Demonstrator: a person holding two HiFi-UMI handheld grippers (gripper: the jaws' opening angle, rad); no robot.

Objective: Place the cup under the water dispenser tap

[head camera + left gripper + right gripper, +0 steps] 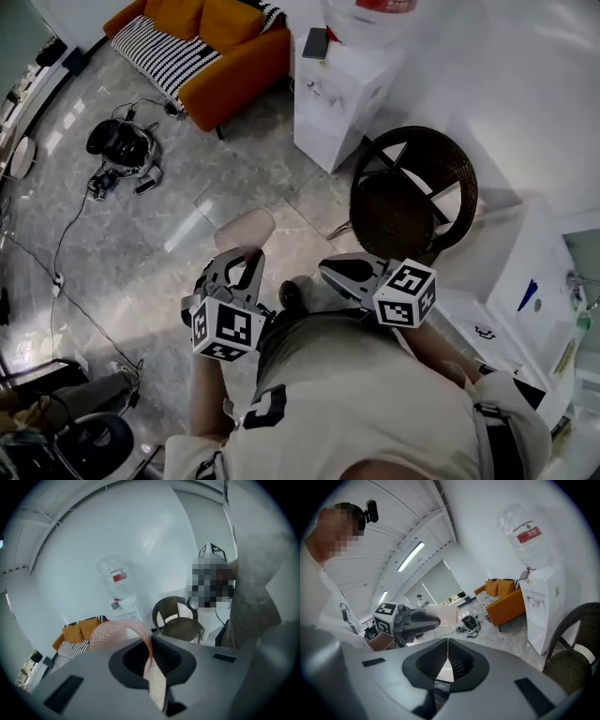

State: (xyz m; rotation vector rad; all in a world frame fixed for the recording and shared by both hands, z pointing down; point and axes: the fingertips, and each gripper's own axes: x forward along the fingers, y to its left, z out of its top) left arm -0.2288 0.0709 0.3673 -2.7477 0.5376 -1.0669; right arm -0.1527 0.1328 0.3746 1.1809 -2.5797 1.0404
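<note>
Above the grey stone floor (141,244), close in front of the person's (375,403) chest, the left claw (236,264) is closed on a pink see-through cup (246,228). It pinches one side of the cup's wall. In the left gripper view the thin wall runs down between the two pressed jaws, and the rest of the cup bulges out to their left. The cup hangs in the air ahead of the claw tips and touches nothing but that claw.

The right claw (330,268) is held just beside the left one, level with it. Its jaws are together with nothing between them, and it is clear of the cup.

The water dispenser (342,94) stands on the far side of the floor against the white wall, well apart from the cup. A big clear bottle (380,7) sits upside down on top of it, and its taps (323,91) are on the front face.

A dark wicker chair (412,192) stands between the dispenser and the person, a little to the right. An orange sofa (211,42) with a striped cover stands left of the dispenser. On the floor before the sofa lies a black and white device (122,150), with a thin cable (66,234) trailing from it towards the near left corner.
</note>
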